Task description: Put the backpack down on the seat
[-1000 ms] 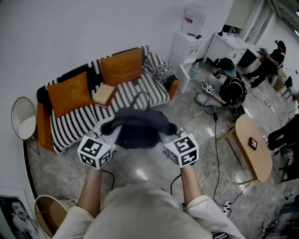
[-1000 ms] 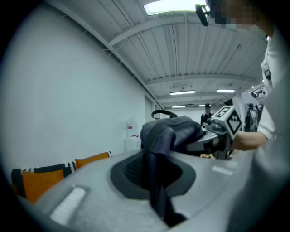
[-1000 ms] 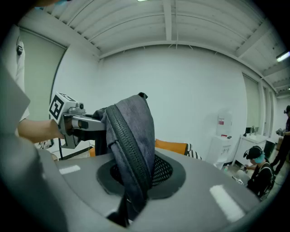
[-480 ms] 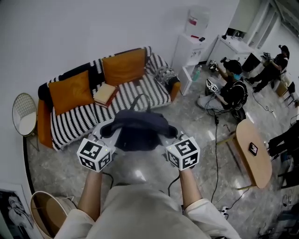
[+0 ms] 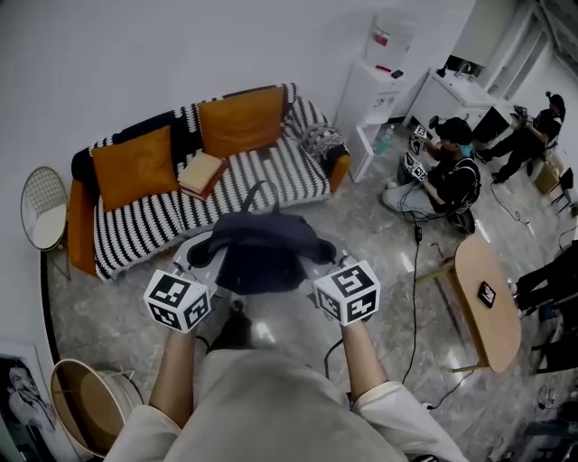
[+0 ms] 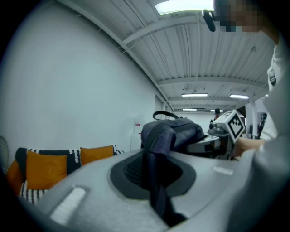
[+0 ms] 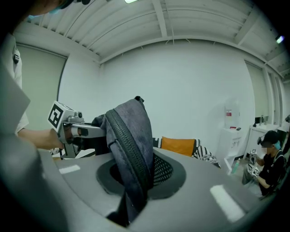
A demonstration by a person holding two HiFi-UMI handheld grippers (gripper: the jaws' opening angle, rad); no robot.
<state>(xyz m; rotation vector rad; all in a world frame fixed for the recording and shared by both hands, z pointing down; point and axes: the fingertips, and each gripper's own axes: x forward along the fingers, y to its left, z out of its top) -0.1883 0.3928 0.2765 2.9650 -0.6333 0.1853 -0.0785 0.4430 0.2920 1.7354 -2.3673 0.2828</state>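
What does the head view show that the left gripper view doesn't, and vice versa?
Head view only: the wooden table, the wire chair, the book on the sofa. Left gripper view only: the ceiling lights, and the left tongs shut on a dark strap. Both: the backpack, the sofa, its orange cushions.

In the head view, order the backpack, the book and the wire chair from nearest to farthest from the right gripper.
1. backpack: clamped in the right gripper itself.
2. book: on the sofa seat, ahead and to the left.
3. wire chair: far left, past the sofa's end.
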